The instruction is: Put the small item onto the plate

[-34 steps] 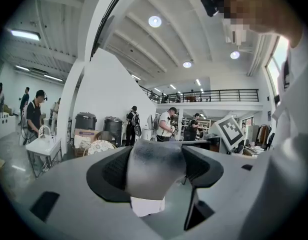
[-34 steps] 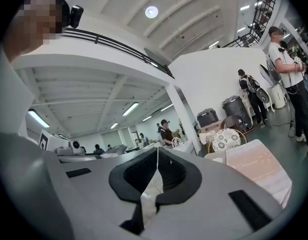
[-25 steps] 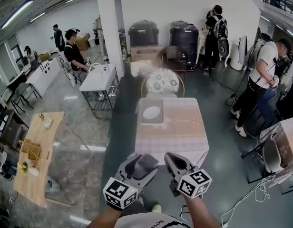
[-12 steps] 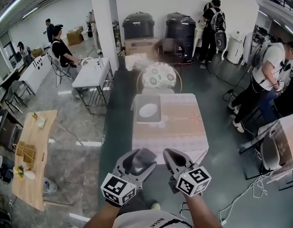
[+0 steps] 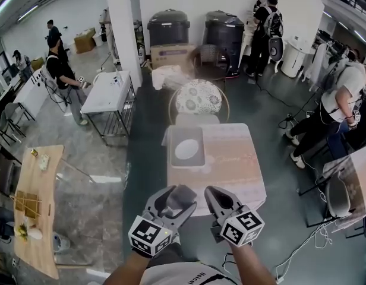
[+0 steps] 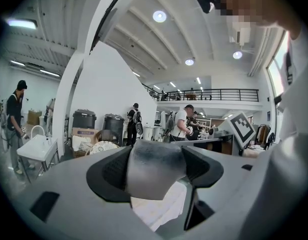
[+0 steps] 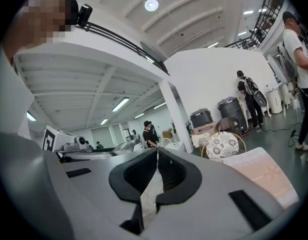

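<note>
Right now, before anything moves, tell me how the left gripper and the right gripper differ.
The left gripper is clamped on a small grey item, while the right gripper holds nothing. The left gripper's jaws are kept apart by that item; the right gripper's jaws meet edge to edge. Both are held low, short of the table, and point toward the plate.

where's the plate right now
In the head view, the plate sits on a grey tray at the table's far-left corner, near the patterned chair.
</note>
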Demonstrator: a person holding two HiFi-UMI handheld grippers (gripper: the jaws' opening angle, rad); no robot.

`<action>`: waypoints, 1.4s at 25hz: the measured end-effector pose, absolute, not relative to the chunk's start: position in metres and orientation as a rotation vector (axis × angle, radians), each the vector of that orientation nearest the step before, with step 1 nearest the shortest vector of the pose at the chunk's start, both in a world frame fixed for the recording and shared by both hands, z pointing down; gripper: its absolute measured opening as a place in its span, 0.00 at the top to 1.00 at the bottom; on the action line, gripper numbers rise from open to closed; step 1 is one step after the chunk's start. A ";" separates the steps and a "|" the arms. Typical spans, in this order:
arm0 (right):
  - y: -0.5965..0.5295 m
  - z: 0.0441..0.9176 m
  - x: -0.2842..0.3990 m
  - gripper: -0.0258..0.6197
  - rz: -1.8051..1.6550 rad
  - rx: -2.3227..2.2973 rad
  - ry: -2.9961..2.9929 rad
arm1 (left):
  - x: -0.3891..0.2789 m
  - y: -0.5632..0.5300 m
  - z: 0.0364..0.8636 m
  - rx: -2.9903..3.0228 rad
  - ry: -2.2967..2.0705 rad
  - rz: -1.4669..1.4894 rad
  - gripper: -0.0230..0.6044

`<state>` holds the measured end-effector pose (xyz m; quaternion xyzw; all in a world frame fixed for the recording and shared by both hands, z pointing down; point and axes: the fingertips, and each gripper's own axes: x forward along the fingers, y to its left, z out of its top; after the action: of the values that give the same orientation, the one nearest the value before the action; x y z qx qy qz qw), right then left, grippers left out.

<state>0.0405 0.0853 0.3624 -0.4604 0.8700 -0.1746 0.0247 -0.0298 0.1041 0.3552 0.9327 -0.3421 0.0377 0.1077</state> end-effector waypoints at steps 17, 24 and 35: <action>-0.053 0.384 0.053 0.93 -0.628 -1.528 2.589 | -0.020 -0.052 0.408 2.733 -0.899 0.209 0.47; -0.139 0.420 0.072 0.93 -0.721 -1.438 2.622 | 0.007 -0.131 0.457 2.703 -0.903 0.256 0.47; -0.236 0.514 0.080 0.93 -0.890 -1.373 2.695 | 0.021 -0.222 0.558 2.591 -0.951 0.361 0.47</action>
<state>0.0803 -0.2361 0.5142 -0.4356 0.8547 -0.2824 -0.0055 0.0207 -0.2222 0.5580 0.9159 -0.3362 0.1276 0.1783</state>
